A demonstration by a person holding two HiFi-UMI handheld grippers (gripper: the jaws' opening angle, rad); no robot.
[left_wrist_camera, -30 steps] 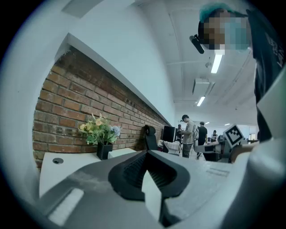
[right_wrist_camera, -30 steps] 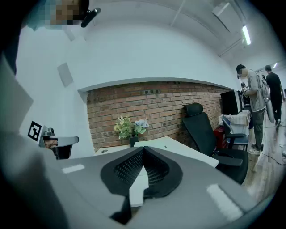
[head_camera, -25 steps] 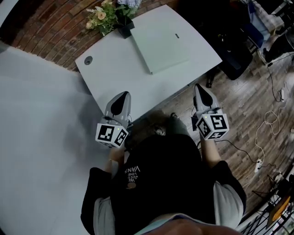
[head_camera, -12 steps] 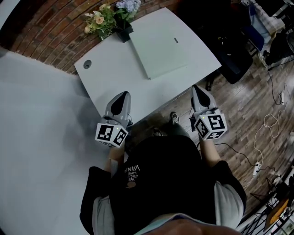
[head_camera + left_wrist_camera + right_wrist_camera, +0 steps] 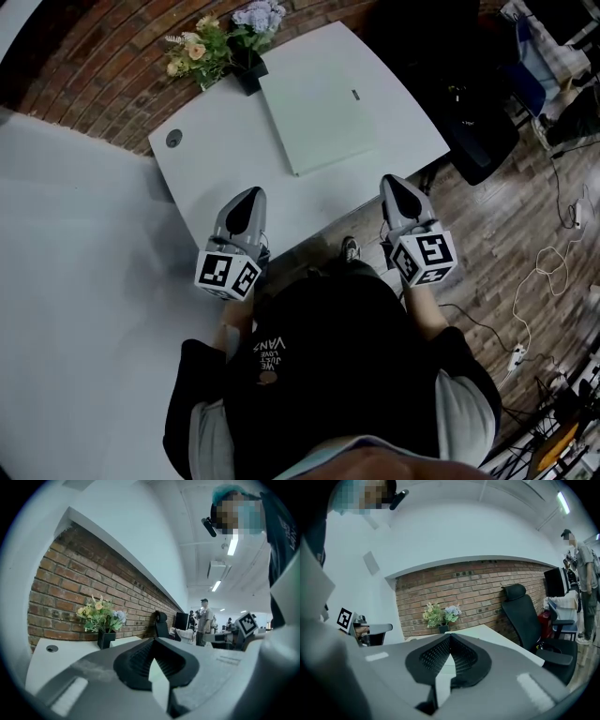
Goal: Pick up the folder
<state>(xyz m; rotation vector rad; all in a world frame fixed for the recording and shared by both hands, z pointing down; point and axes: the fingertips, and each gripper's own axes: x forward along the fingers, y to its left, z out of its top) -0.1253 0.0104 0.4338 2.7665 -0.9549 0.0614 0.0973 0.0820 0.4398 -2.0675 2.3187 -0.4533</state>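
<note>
A pale green folder (image 5: pixel 319 112) lies flat on the white table (image 5: pixel 225 159), toward its far right part, just in front of the flower vase. My left gripper (image 5: pixel 247 202) hangs over the table's near left edge, shut and empty. My right gripper (image 5: pixel 394 185) sits at the table's near right edge, also shut with nothing in it. Both point toward the folder and stay well short of it. In the left gripper view the jaws meet tip to tip; the right gripper view shows the same, with a strip of the table (image 5: pixel 497 634) past the tips.
A black vase of flowers (image 5: pixel 230 42) stands at the table's back edge against the brick wall (image 5: pixel 103 56). A round cable hole (image 5: pixel 174 139) is at the far left corner. A black office chair (image 5: pixel 469 103) stands right of the table; cables (image 5: pixel 548 272) lie on the wooden floor.
Both grippers have come closer to the table, the right one now reaching its near edge. Both stay shut.
</note>
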